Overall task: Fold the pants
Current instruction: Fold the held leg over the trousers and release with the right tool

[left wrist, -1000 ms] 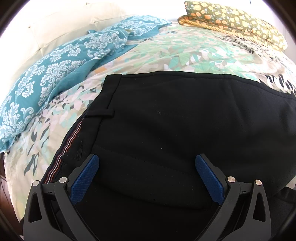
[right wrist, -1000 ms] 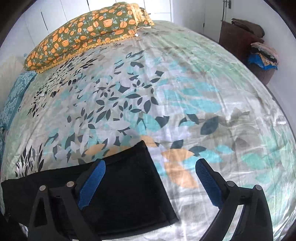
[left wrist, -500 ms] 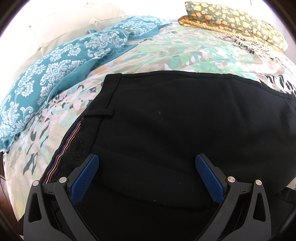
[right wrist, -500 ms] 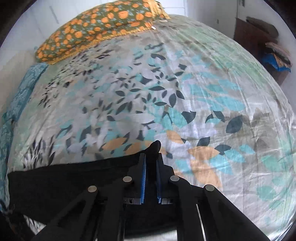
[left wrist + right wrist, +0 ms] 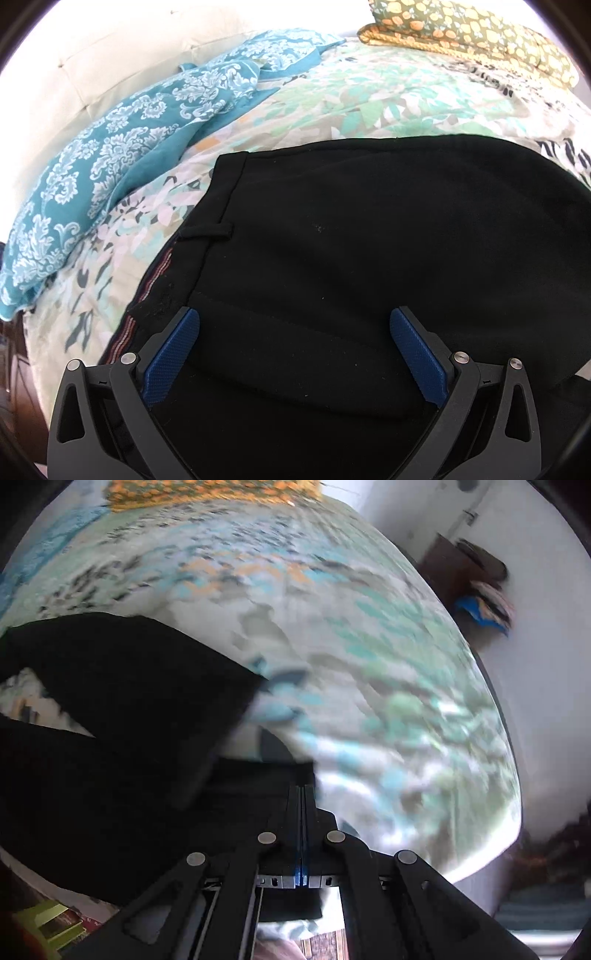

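Observation:
Black pants (image 5: 351,240) lie flat on the floral bedsheet (image 5: 369,96), waistband with a striped inner lining to the left. My left gripper (image 5: 295,332) is open, its blue pads wide apart just above the pants' upper part, holding nothing. In the right wrist view my right gripper (image 5: 302,790) is shut on the leg end of the pants (image 5: 122,716) and holds it lifted off the bed; the cloth hangs in a loop to the left. This view is blurred by motion.
A teal patterned blanket (image 5: 122,155) lies at the left of the bed. An orange-flowered pillow (image 5: 472,33) sits at the far side and also shows in the right wrist view (image 5: 207,491). A dark cabinet with folded clothes (image 5: 476,587) stands right of the bed.
My right gripper closed on the pant leg end, then lifted it off the bed and swung it toward the left. My left gripper has stayed still and open.

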{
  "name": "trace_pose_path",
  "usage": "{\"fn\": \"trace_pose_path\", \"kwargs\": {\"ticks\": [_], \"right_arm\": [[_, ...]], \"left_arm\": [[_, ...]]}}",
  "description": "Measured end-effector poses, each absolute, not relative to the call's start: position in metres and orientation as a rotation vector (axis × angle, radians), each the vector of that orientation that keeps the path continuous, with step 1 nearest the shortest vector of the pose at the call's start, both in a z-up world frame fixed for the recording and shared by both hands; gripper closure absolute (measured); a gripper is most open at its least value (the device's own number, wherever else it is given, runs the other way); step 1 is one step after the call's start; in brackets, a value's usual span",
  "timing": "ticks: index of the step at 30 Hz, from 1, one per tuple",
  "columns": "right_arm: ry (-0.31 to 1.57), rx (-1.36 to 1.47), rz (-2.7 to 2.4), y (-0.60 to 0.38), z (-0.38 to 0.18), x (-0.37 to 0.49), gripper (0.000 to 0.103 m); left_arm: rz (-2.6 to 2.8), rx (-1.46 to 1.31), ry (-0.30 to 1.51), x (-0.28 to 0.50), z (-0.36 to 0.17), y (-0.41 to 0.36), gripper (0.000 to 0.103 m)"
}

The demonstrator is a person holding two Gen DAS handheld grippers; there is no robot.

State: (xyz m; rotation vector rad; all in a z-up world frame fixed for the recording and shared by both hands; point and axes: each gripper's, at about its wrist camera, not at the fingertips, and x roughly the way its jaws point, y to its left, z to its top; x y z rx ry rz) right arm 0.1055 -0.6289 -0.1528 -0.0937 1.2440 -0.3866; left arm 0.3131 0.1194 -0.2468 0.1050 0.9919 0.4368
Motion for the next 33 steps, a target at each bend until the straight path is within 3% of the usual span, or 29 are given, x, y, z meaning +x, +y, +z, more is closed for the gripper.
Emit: {"fn": "trace_pose_path", "kwargs": {"ticks": [2, 4, 6, 10, 12, 14, 20, 23, 33], "right_arm": [[1.168, -0.022, -0.437, -0.640, -0.136, 0.086, 0.075], [1.061, 0.006, -0.454, -0.634, -0.114, 0.073, 0.022], [0.967, 0.014, -0.428, -0.613, -0.094, 0.071, 0.010], [0.916, 0.139, -0.267, -0.555, -0.087, 0.090, 0.008], [0.922, 0.245, -0.183, -0.522, -0.104, 0.101, 0.002], [0.971, 0.264, -0.176, -0.484, -0.129, 0.115, 0.002], [1.099, -0.063, -0.195, -0.393, -0.196, 0.142, 0.002], [1.141, -0.156, -0.206, -0.382, -0.216, 0.140, 0.001], [1.147, 0.005, -0.181, -0.404, -0.223, 0.136, 0.000]], "left_arm": [[0.434, 0.107, 1.026, 0.314, -0.240, 0.119, 0.000], [0.419, 0.086, 1.049, 0.310, -0.231, 0.119, 0.001], [0.366, 0.022, 1.049, 0.296, -0.217, 0.116, 0.001], [0.243, -0.023, 1.014, 0.256, -0.194, 0.090, 0.001], [0.199, -0.038, 0.990, 0.235, -0.189, 0.073, 0.001], [0.171, -0.048, 0.987, 0.221, -0.194, 0.059, 0.001], [0.169, 0.027, 1.045, 0.214, -0.235, 0.052, 0.000], [0.146, -0.076, 1.074, 0.219, -0.238, 0.065, 0.000], [0.144, -0.070, 1.076, 0.221, -0.240, 0.063, 0.000]]}}
